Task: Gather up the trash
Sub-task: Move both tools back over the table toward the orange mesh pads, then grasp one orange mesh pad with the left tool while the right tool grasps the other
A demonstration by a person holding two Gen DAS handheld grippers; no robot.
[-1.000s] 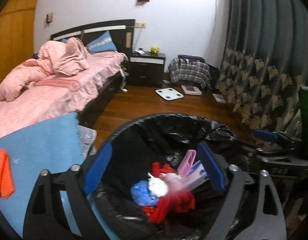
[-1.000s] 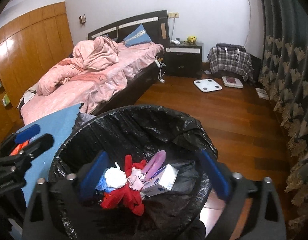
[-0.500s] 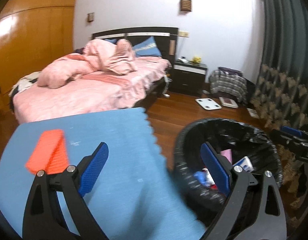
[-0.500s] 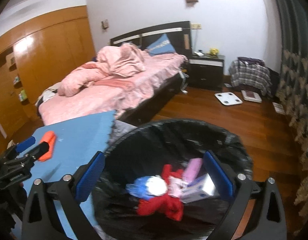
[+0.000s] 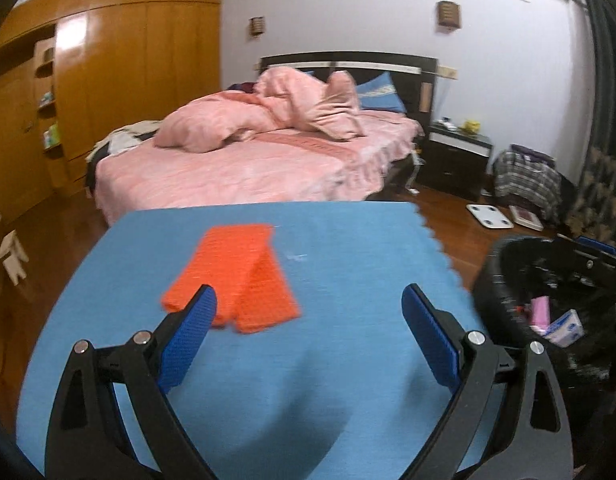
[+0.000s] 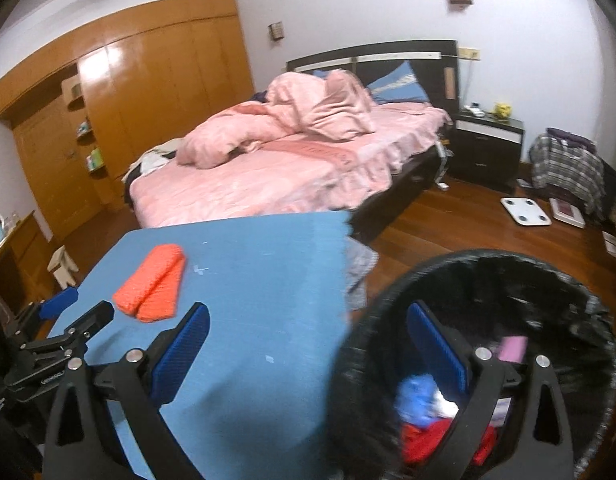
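A folded orange cloth [image 5: 231,276] [image 6: 151,282] lies on the blue mat [image 5: 348,264] [image 6: 247,280]. My left gripper [image 5: 308,338] is open just short of it, with its left fingertip at the cloth's near edge. A black-lined trash bin [image 5: 508,280] [image 6: 388,320] stands right of the mat and holds a pink item [image 5: 540,312], a white box [image 5: 564,326], and blue and red scraps [image 6: 420,396]. My right gripper [image 6: 308,348] is open and empty over the bin's left rim. In the right wrist view the left gripper [image 6: 67,312] shows at the left.
A bed with pink bedding [image 5: 267,160] stands behind the mat. A dark nightstand [image 5: 456,160], a white scale [image 5: 490,216] and a plaid-covered bundle [image 5: 528,180] are on the wooden floor to the right. A wooden wardrobe [image 5: 107,80] lines the left wall, with a small stool [image 5: 13,256] nearby.
Both grippers have swung left, away from over the bin toward the blue mat. The orange cloth now lies right in front of my left gripper. Both stay open.
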